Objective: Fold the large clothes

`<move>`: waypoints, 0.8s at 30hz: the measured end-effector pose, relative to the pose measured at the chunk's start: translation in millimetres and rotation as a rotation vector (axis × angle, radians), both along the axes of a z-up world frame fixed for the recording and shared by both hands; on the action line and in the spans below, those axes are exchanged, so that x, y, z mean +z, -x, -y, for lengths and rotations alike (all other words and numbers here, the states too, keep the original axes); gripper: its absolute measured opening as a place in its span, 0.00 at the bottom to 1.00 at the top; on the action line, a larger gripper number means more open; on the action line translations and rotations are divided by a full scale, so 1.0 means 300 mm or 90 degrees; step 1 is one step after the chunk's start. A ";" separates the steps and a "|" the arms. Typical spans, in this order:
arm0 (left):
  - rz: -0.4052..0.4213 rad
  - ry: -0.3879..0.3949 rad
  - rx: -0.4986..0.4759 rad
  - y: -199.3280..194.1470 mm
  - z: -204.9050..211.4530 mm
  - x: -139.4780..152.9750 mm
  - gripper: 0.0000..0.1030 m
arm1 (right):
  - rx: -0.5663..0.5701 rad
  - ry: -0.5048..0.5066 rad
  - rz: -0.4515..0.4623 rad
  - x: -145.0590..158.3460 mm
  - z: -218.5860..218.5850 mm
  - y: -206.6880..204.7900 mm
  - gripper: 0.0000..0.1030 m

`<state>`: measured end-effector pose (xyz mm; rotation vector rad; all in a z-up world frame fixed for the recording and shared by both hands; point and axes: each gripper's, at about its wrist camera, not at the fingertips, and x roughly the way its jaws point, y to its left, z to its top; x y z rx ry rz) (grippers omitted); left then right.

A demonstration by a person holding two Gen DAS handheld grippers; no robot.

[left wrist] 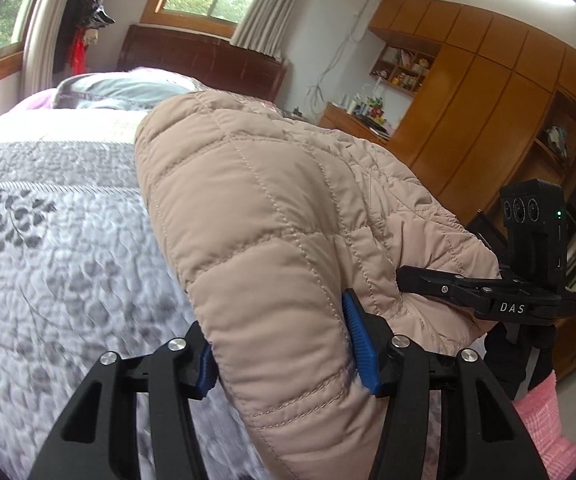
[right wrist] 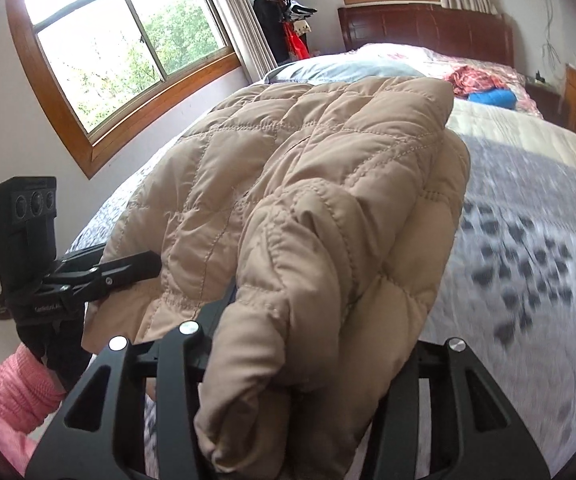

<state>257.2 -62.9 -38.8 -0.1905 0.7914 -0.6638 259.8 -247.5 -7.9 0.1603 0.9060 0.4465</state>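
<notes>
A tan quilted puffer jacket is held up above the bed. My left gripper is shut on a thick fold of it between the blue pads. My right gripper shows at the right of the left wrist view, its fingers pushed into the jacket's edge. In the right wrist view the jacket drapes over my right gripper and hides its fingertips. My left gripper shows at the left there, clamped on the jacket's edge.
The bed has a grey leaf-patterned quilt, also in the right wrist view. Pillows and a dark headboard lie at the far end. Red and blue clothes lie near the pillows. Wooden wardrobes stand to the right.
</notes>
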 end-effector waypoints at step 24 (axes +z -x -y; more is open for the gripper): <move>-0.113 -0.005 0.028 -0.301 -0.148 -0.271 0.71 | -0.016 -0.048 -0.109 -0.250 0.026 -0.235 0.75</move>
